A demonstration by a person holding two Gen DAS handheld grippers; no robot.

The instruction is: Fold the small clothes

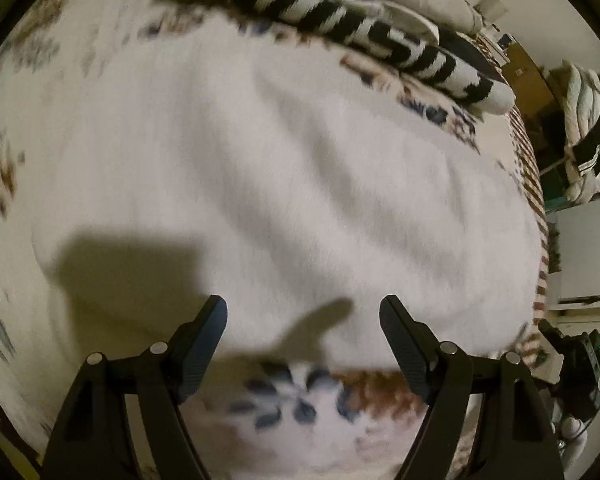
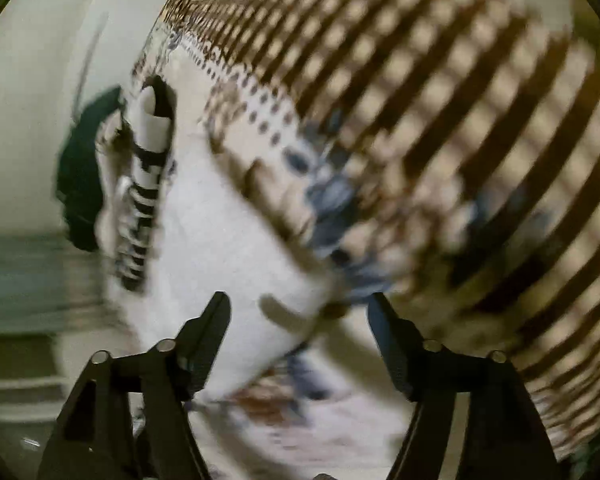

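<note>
While both tongs hang open and empty, a white garment lies spread on the patterned bedspread.

Ahead of the left gripper the white cloth fills the bed, with a black-and-white striped garment beyond it and a cluttered room corner far right. The right gripper hovers with its jaws apart over the white garment's edge; brown-checked bedding spreads ahead and to its right, and pale wall lies to its left. Both views are blurred.
</note>
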